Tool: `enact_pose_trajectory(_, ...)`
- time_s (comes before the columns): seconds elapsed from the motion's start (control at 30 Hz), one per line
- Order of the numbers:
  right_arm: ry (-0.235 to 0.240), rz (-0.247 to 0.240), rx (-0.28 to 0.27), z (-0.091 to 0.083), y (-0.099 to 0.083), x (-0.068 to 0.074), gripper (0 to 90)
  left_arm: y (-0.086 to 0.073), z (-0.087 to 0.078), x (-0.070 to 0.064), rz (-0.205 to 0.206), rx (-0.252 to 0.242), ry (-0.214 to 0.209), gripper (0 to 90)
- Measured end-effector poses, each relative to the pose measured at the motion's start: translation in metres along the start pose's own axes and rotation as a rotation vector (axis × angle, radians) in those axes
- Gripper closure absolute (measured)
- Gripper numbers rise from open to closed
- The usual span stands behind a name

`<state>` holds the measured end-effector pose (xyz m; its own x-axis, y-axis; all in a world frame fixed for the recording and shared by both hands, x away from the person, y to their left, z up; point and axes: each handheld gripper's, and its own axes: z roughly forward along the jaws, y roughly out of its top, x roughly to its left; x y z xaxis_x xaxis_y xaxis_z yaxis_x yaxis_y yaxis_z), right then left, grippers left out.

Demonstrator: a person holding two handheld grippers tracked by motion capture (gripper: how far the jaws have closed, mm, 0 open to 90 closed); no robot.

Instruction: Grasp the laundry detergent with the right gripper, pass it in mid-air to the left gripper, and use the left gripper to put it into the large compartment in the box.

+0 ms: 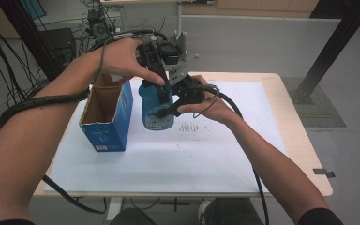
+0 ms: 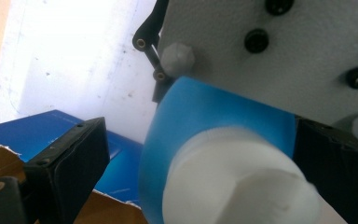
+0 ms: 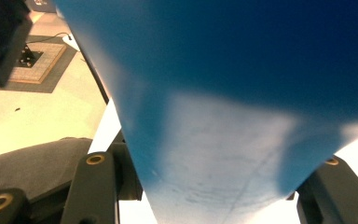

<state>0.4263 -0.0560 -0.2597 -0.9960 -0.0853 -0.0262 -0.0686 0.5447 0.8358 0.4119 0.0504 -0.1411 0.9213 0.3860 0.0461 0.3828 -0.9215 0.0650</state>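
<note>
At the left of the high view stands an open blue cardboard box with brown flaps, upright on the white sheet that covers the pale wooden bench. Just beside it, to the right, a blue plastic bottle with a white cap is held above the sheet, apart from the box. The left gripper comes at the bottle from above, in the person's left hand. From the left gripper view, the bottle's white cap and blue shoulder sit between the two black jaws; the right-hand jaw lies against the bottle, while the left-hand jaw stands clear of it, over the box, so the gripper is partly open around the cap end and not closed on it. Further right, the right gripper, in the right hand, takes the bottle's lower body from the side. Its own view has the blue bottle wall wedged tight between both jaws, clamped.
</note>
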Motion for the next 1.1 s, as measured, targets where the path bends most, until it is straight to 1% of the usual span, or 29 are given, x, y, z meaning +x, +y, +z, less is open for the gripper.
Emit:
enact_pose_trajectory(0.03,0.002,0.003,0.002,0.0001,0.0000,0.0003,44.0,0.0003,-0.0003,0.0001,0.002,0.010,0.001,4.8)
enact_pose_trajectory(0.07,-0.001,-0.020,-0.010,0.0010,0.0000,-0.0014,44.0,0.0000,0.0004,0.0000,0.002,0.008,0.005,4.8)
enact_pose_trajectory(0.23,0.000,-0.014,-0.017,0.0007,0.0002,-0.0009,43.9,-0.0005,0.0004,0.0000,0.003,0.009,-0.004,4.8)
enact_pose_trajectory(0.27,-0.001,-0.004,-0.010,-0.0001,0.0002,0.0000,43.9,-0.0007,0.0005,-0.0001,0.003,0.004,-0.003,4.9)
enact_pose_trajectory(0.33,-0.003,-0.015,-0.016,-0.0001,0.0005,-0.0006,43.9,-0.0006,0.0004,-0.0004,0.000,0.001,-0.001,4.9)
enact_pose_trajectory(0.4,-0.004,-0.017,-0.018,-0.0004,0.0004,-0.0004,43.9,-0.0001,0.0003,-0.0005,0.002,0.009,-0.001,4.9)
enact_pose_trajectory(0.43,-0.001,-0.009,-0.013,-0.0008,0.0004,0.0003,43.9,0.0002,0.0003,-0.0007,0.004,0.011,0.001,4.9)
enact_pose_trajectory(0.5,-0.005,-0.023,-0.021,-0.0003,0.0007,-0.0002,43.9,0.0007,0.0001,-0.0009,0.005,0.009,0.001,5.0)
enact_pose_trajectory(0.73,0.002,-0.019,-0.024,-0.0002,0.0015,0.0005,43.9,0.0019,-0.0005,-0.0011,0.013,0.024,0.007,5.0)
enact_pose_trajectory(0.87,0.000,-0.023,-0.022,-0.0008,0.0011,0.0005,43.9,0.0018,-0.0010,-0.0012,0.005,0.015,0.006,5.1)
enact_pose_trajectory(1.03,-0.001,-0.025,-0.024,-0.0021,0.0009,0.0006,43.9,0.0031,-0.0008,-0.0030,0.011,0.011,0.007,5.3)
enact_pose_trajectory(1.07,0.002,-0.022,-0.025,-0.0025,0.0008,0.0006,43.9,0.0034,-0.0010,-0.0027,0.017,0.017,0.009,5.3)
enact_pose_trajectory(1.1,0.002,-0.019,-0.025,-0.0027,0.0008,0.0008,43.9,0.0035,-0.0010,-0.0030,0.014,0.015,0.009,5.3)
